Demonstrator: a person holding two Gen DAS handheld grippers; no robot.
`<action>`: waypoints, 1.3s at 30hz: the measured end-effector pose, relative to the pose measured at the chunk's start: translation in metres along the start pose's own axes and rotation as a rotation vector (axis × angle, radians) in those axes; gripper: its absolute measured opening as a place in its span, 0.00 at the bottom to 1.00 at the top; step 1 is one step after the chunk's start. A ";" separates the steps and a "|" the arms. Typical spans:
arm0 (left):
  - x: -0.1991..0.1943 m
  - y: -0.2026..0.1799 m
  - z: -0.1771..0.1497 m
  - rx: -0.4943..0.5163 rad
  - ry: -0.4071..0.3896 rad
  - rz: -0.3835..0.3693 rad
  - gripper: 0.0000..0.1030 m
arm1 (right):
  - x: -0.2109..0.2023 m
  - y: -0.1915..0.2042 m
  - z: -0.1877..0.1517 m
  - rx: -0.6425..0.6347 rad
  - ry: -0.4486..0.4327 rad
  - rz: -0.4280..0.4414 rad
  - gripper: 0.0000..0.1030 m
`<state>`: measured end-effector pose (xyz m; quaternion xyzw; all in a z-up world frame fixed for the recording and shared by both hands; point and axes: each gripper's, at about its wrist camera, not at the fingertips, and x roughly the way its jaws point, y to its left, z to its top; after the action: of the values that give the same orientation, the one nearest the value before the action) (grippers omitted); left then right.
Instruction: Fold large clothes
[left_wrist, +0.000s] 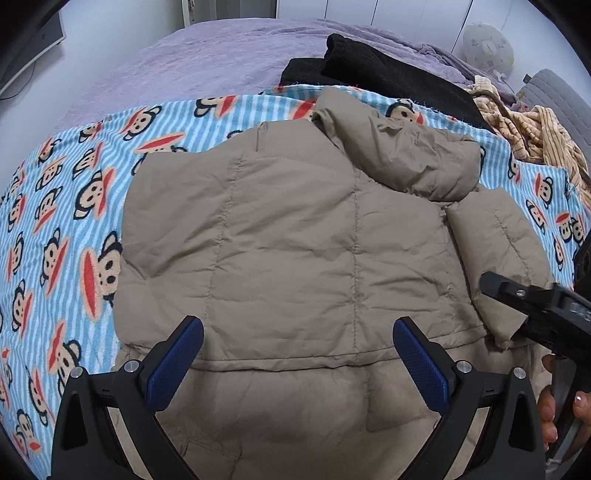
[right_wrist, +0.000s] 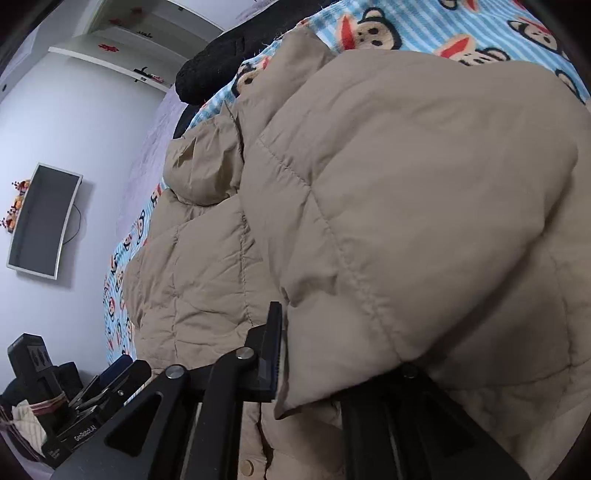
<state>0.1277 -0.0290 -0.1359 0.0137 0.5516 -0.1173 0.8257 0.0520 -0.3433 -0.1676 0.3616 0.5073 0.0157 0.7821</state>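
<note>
A: Where's the tan quilted puffer jacket (left_wrist: 295, 236) lying?

B: Back up on the blue-striped monkey-print fleece blanket (left_wrist: 74, 206), hood (left_wrist: 417, 155) at the jacket's far end beside the black knit garment (left_wrist: 388, 74). One sleeve (left_wrist: 495, 251) is doubled in along the jacket's right edge.

A: And the left gripper (left_wrist: 295, 354)?

B: It hovers over the jacket's near hem, blue pads spread wide, holding nothing.

A: The right gripper (left_wrist: 524, 299)?

B: At the jacket's right side, by the sleeve cuff. In its own view a fat fold of sleeve (right_wrist: 424, 221) bulges between the jaws, hiding one finger. The jaws are part open, and I judge the pads aren't pinching the fabric, though the hidden side leaves some doubt.

A: What could go wrong?

B: My guess is the padding springs back. If the right gripper lets go with nothing pressing the sleeve flat, it may roll off the jacket's back. And slick shell cloth can slip from a shallow pinch at the hem, skewing the next fold.
</note>
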 end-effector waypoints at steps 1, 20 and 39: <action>-0.001 0.000 0.003 -0.006 -0.003 -0.017 1.00 | -0.008 0.004 -0.002 -0.003 -0.005 0.030 0.70; -0.020 0.056 0.029 -0.118 -0.027 -0.397 1.00 | -0.008 0.087 -0.002 -0.265 -0.024 0.005 0.04; 0.057 0.000 0.031 -0.110 0.191 -0.474 0.60 | -0.055 -0.010 -0.063 -0.013 0.071 -0.105 0.79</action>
<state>0.1761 -0.0442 -0.1756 -0.1495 0.6203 -0.2755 0.7190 -0.0291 -0.3371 -0.1443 0.3286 0.5528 -0.0092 0.7657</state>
